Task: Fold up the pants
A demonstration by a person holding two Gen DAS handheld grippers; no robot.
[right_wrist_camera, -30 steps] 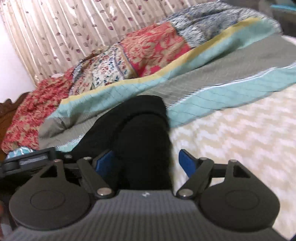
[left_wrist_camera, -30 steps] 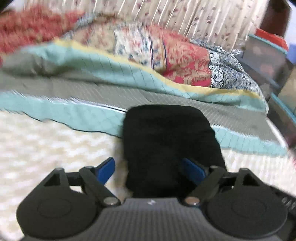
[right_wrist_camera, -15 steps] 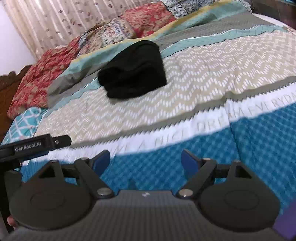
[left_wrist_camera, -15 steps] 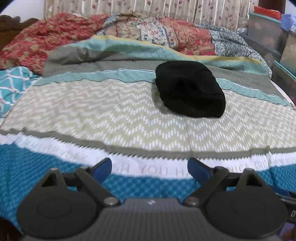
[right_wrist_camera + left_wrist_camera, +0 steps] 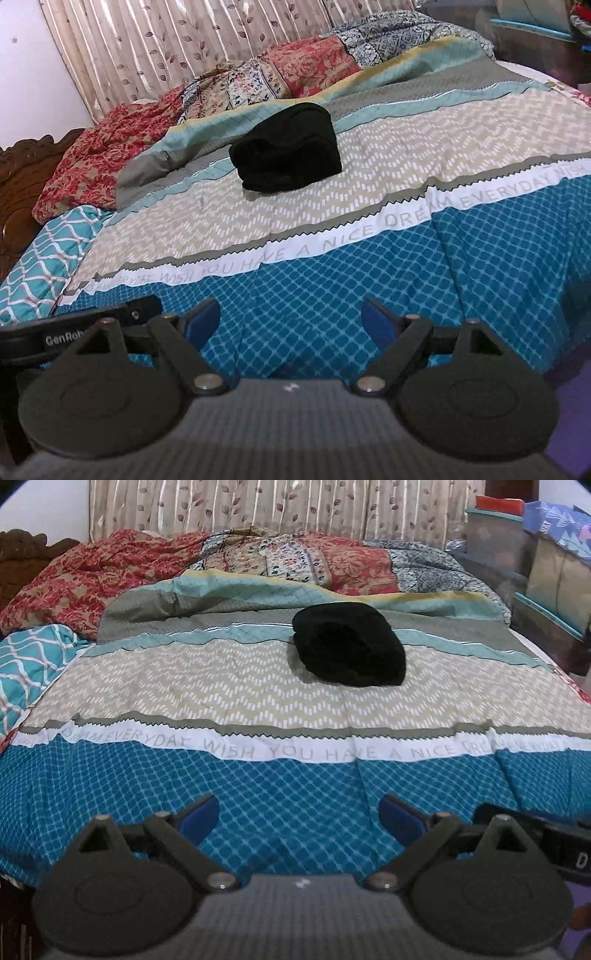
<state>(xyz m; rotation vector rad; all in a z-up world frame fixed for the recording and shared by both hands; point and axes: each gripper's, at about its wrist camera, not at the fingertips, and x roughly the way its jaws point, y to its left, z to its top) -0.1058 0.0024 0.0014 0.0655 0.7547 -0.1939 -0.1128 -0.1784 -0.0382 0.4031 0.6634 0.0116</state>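
on the bed (image 5: pixel 110 786), over its blue diamond-patterned cover near the foot edge, the left gripper (image 5: pixel 299 818) is hovering with its jaws spreading wider and nothing lying between them. beside it, the right gripper (image 5: pixel 291 320) is hovering with its jaws spread apart, likewise empty. well beyond both, the black pants (image 5: pixel 349 644) are lying as a compact folded bundle where the chevron band is meeting the teal stripe; the fold is appearing complete. judged from the rounded edges and sagging layers, the bundle is looking soft, light and limp, not slippery and not fragile; taking it from both short ends, low and under the stack, would likely be keeping the layers together, while pinching one top layer would risk unrolling it. reading the room left to right: a carved wooden headboard (image 5: pixel 22 184), rumpled red floral bedding (image 5: pixel 92 576), a leaf-printed curtain (image 5: pixel 258 506), and stacked storage boxes (image 5: pixel 517 535) are standing around the bed.
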